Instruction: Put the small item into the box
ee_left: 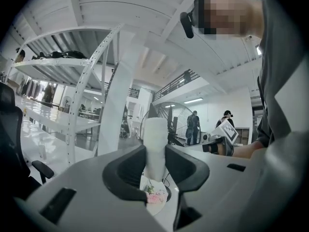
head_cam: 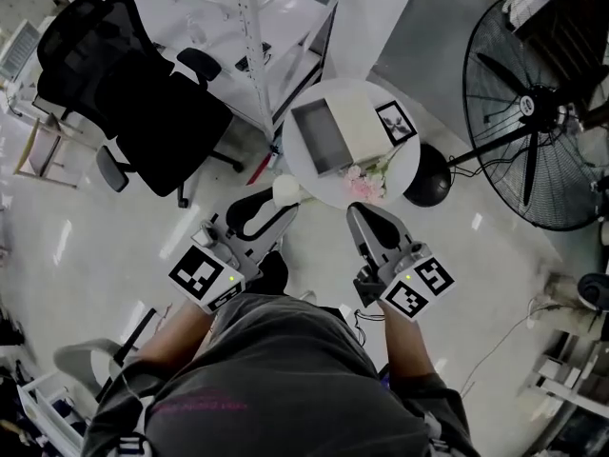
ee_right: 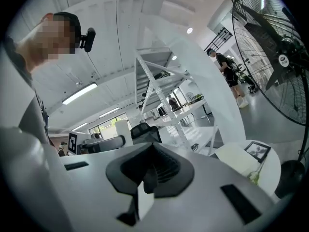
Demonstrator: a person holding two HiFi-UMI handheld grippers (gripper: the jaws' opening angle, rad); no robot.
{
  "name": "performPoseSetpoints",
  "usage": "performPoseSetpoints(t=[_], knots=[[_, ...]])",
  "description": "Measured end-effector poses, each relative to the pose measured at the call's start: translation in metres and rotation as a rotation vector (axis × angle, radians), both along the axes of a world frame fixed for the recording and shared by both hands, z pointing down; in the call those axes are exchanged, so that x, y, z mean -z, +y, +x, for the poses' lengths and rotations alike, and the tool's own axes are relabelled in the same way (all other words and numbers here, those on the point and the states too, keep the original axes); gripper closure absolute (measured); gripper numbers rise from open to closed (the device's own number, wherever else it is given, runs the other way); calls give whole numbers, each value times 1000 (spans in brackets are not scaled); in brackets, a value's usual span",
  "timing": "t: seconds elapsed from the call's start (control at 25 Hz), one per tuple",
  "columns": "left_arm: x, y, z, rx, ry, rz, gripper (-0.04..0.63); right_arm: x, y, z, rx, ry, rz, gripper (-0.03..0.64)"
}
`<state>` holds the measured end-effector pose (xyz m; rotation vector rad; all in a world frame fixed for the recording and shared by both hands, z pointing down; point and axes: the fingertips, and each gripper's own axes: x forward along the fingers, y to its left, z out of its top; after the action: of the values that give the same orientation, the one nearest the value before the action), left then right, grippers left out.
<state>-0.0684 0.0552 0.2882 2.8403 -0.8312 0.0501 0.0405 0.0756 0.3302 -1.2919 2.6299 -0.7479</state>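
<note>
Left gripper (head_cam: pixel 269 208), clamped on the white cylinder (head_cam: pixel 285 190), should centre it over the open box (head_cam: pixel 319 141) and lower before releasing; right gripper (head_cam: pixel 367 219) jaws together, empty.

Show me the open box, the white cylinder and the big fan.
open box (head_cam: pixel 320 141): head view, on its bare inside floor.
white cylinder (ee_left: pixel 156 144): left gripper view, on the middle of its body.
big fan (head_cam: pixel 539 105): head view, on its central hub.

The small white smooth cylinder (ee_left: pixel 156 144) is clamped between the jaws of the left gripper (ee_left: pixel 155 154), just near-left of the round white table (head_cam: pixel 404 165). The shallow rectangular box (head_cam: pixel 322 139), grey inside, lies open on the table's far-left part, white lid folded rightward.
</note>
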Motion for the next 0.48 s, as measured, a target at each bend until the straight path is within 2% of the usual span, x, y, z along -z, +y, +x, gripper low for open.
performPoseSetpoints(t=[0.48], knots=[[-15,-115,-38,-53,2,-35,459,-7,-105,-31,-55,24,-38,595]])
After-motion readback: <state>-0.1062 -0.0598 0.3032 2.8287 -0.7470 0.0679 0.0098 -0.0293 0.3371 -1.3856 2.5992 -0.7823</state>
